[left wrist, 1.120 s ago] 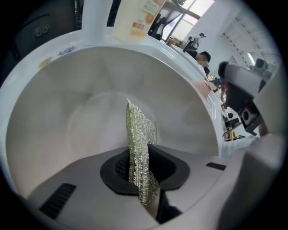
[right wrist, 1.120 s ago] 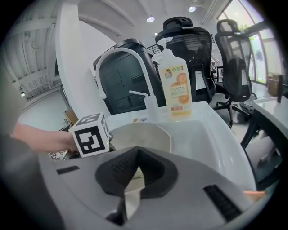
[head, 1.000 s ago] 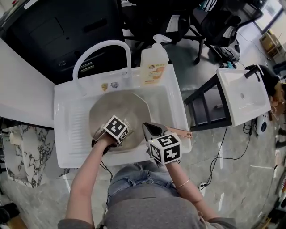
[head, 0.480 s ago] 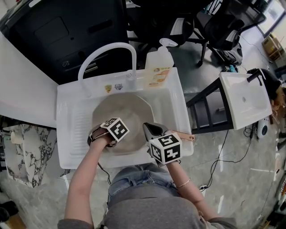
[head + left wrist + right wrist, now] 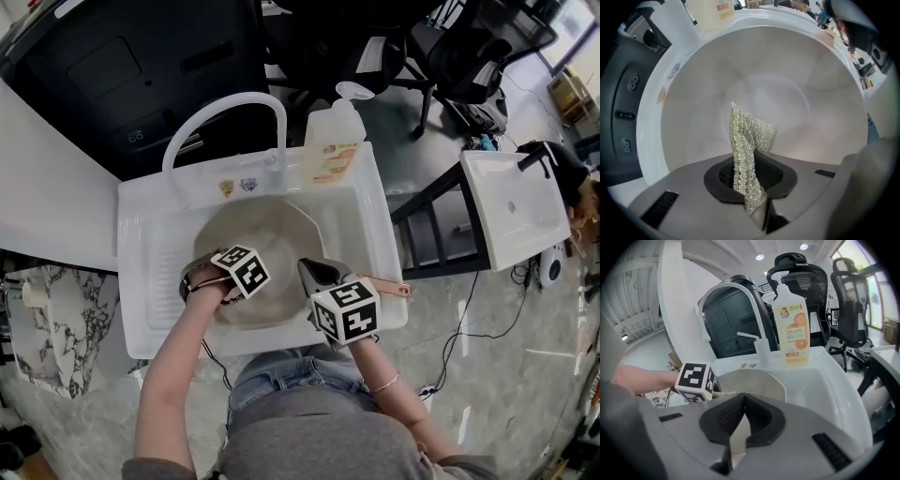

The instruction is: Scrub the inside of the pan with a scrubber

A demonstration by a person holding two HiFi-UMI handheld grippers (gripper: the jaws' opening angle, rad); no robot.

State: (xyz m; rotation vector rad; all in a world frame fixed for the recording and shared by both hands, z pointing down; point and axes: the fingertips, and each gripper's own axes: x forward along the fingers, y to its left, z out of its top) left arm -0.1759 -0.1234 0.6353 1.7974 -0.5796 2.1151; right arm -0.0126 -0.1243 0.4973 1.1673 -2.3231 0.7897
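Nearest, down by the near edge of the sink [image 5: 375, 225]: right tool [image 5: 740, 427] clenched on the pan's thin handle [image 5: 384, 282]. Holding the pan steady, it seems. Handle end poking out over the near right edge of the sink.

A little further in: left tool [image 5: 752, 187] squeezed shut on a shiny mesh scrubber [image 5: 747, 140]. Scrubber sticking up out of the tool, right in front of the pale inside of the pan [image 5: 811, 93]. Touching the pan or just off it? Hard to tell. Pan sitting in the middle of the sink, open side up, with the left tool at its near left side.

Looks like the scrubbing step, somewhere in the middle of it. No way to tell how clean the pan is. Next, most likely: press the scrubber down onto the pan's inside and rub round and round. Pinch the handle hard so the pan cannot slide or spin.

Further off, at the far edge of the sink: a bent white tap [image 5: 225, 117]. Just right of it, a soap bottle [image 5: 790, 329] with a pump on top. Orange fruit pictured on the label, words too small to read for sure. Two little stickers [image 5: 234, 186] by the foot of the tap, also too small to read.
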